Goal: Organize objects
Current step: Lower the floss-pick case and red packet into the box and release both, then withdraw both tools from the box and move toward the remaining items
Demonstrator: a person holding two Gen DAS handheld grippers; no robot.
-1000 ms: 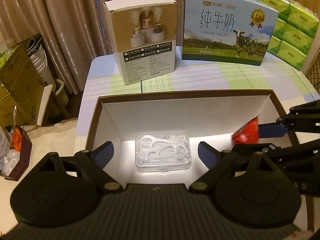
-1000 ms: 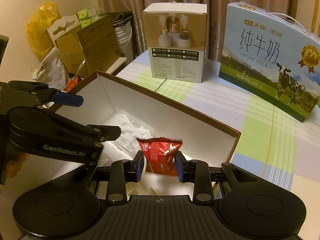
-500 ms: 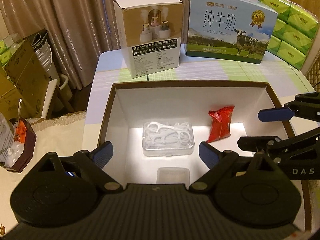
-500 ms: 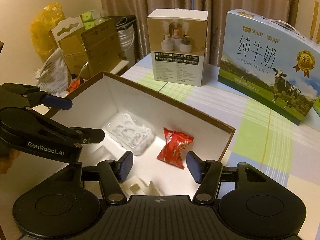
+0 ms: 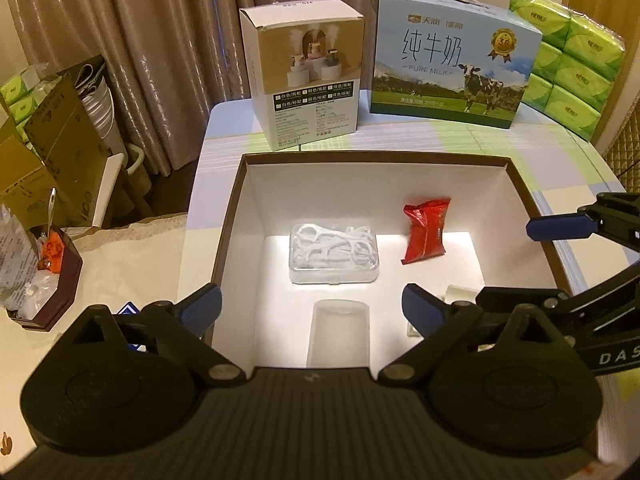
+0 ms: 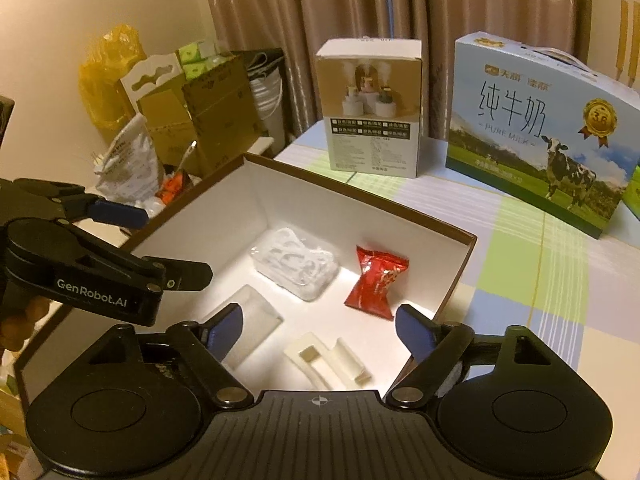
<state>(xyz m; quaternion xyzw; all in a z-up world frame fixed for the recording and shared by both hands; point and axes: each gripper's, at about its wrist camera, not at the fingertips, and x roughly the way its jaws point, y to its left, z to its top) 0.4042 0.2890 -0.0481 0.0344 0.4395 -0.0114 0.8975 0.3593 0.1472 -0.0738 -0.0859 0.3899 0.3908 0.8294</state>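
Green tissue packs [image 5: 572, 64] cut off at the frame's right edge. Small cream plastic piece [image 5: 460, 294] partly hidden behind the left gripper's finger. Fine print on the white humidifier carton [image 6: 374, 152] too small to read.

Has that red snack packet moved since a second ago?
Yes. The red packet was between the right gripper fingers above the box floor; it now lies on the floor of the brown box, beside the floss-pick case.
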